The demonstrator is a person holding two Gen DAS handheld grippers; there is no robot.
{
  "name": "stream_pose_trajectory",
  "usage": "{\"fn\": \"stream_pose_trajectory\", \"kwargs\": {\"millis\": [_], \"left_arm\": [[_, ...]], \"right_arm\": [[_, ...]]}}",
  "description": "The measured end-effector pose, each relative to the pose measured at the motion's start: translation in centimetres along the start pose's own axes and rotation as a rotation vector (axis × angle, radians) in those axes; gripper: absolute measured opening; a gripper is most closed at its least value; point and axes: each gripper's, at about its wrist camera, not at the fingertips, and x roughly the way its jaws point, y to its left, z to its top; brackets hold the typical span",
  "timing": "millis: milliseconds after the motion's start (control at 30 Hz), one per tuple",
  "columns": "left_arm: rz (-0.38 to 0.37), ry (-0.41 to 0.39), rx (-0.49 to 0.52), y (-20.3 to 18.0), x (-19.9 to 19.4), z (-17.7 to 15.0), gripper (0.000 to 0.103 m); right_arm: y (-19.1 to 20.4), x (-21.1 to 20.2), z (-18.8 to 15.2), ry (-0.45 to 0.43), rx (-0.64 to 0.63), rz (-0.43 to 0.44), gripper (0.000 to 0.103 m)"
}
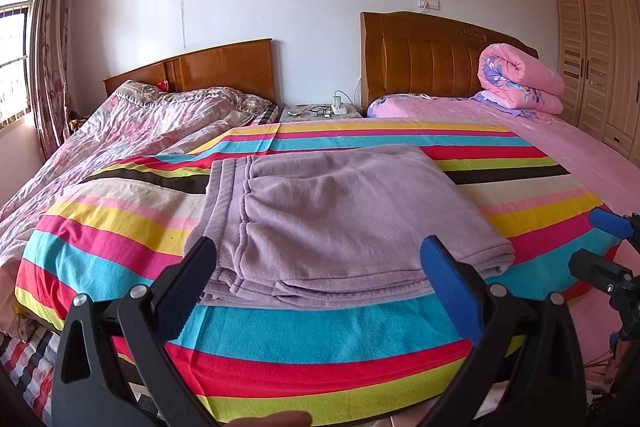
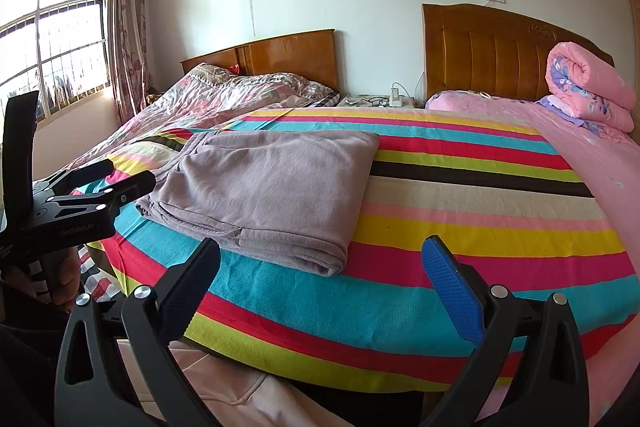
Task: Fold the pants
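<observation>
Lilac-grey pants (image 1: 340,215) lie folded into a thick rectangle on the striped bedsheet (image 1: 120,227), waistband toward the left. My left gripper (image 1: 318,255) stands open just in front of the fold's near edge, nothing between its fingers. In the right wrist view the same pants (image 2: 272,183) lie ahead and to the left, and my right gripper (image 2: 320,255) is open over the sheet (image 2: 480,211), right of the fold's near corner. The left gripper (image 2: 120,179), held by a hand (image 2: 66,279), shows at the left edge. The right gripper (image 1: 612,227) shows at the right edge of the left wrist view.
Two beds with wooden headboards (image 1: 432,63) stand side by side. A crumpled floral quilt (image 1: 152,123) covers the left one, and a rolled pink quilt (image 1: 520,79) sits on the pink sheet at right. A nightstand (image 1: 320,113) with glasses stands between; a wardrobe (image 1: 600,59) is far right.
</observation>
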Motion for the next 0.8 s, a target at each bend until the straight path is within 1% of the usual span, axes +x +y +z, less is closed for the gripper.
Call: {"fn": "stream_pose_trajectory", "kwargs": {"millis": [333, 500, 800], "left_arm": [[0.000, 0.000, -0.001, -0.01, 0.00, 0.05, 0.102], [0.013, -0.005, 0.002, -0.05, -0.18, -0.08, 0.102], [0.006, 0.020, -0.008, 0.17, 0.35, -0.26, 0.102]], "right_arm": [[0.03, 0.00, -0.08, 0.002, 0.001, 0.001, 0.098], [0.02, 0.01, -0.09, 0.002, 0.001, 0.001, 0.098], [-0.15, 0.16, -0.53, 0.004, 0.006, 0.000, 0.098]]}}
